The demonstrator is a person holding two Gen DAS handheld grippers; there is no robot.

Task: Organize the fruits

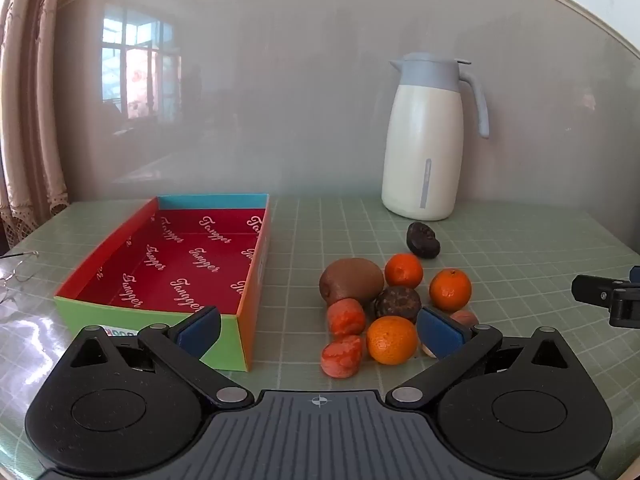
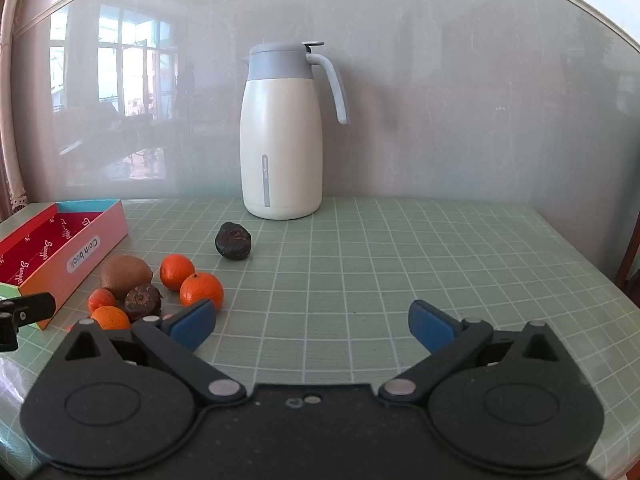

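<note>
A pile of fruit lies on the green grid mat: a brown kiwi, several tangerines, two reddish-orange fruits and a dark wrinkled fruit. Another dark fruit sits apart, nearer the jug. An empty red-lined box stands left of the pile. My left gripper is open, hovering before the pile and the box corner, holding nothing. In the right wrist view the same kiwi, tangerines and lone dark fruit lie left of my open right gripper, which is over bare mat.
A white jug with a grey-blue lid stands at the back against the glossy wall, also the jug in the right view. Wire-rimmed glasses lie at the far left. The table edge curves away on the right.
</note>
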